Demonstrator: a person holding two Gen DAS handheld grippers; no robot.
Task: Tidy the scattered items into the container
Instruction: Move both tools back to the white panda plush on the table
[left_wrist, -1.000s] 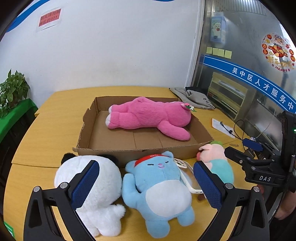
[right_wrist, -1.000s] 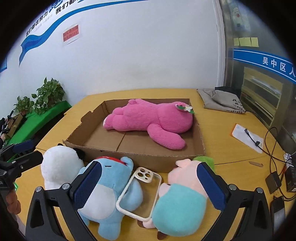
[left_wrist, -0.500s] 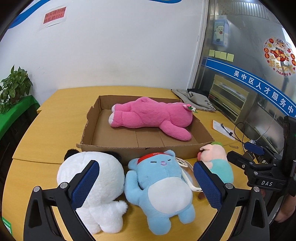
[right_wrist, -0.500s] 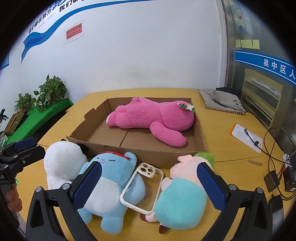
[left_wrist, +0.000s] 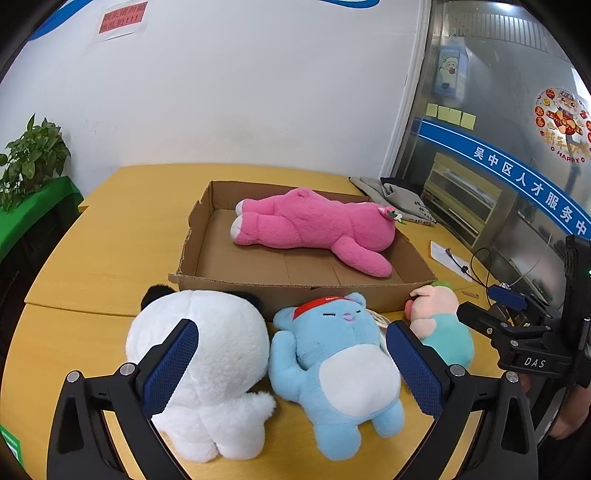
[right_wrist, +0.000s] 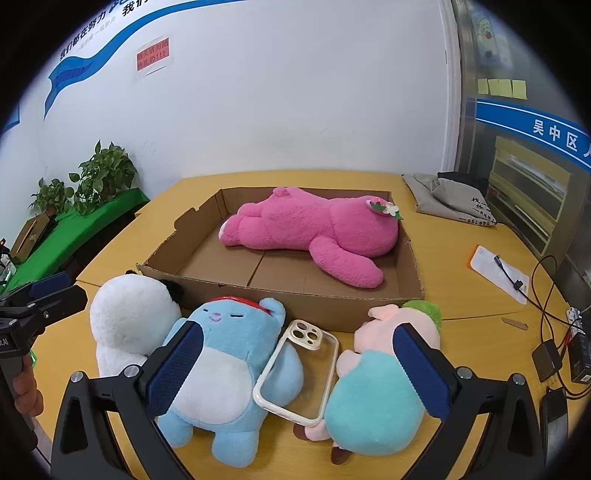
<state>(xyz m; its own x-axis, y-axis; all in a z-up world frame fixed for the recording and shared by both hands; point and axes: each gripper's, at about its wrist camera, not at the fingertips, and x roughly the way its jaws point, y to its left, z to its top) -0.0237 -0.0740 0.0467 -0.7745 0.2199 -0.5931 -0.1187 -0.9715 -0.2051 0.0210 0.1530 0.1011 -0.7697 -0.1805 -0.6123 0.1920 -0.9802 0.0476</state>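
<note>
one toy down: the pink plush (right_wrist: 314, 230) lies in the box (right_wrist: 295, 299) at the far side. left on the table (left_wrist: 92, 280), near the box front: three plushies, white (left_wrist: 207, 373), blue (left_wrist: 340, 373) and teal (right_wrist: 373, 402), plus one phone case (right_wrist: 299, 373) between blue and teal. left gripper (left_wrist: 291, 369) and right gripper (right_wrist: 295, 365) hover wide, both empty.

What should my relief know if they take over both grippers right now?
Left gripper: open, empty, above the white plush and blue plush.
Right gripper: open, empty, above the phone case.
Done: pink plush lies in the box.
Left: white plush, blue plush, pig plush and the case, all on the table in front of the box.
</note>
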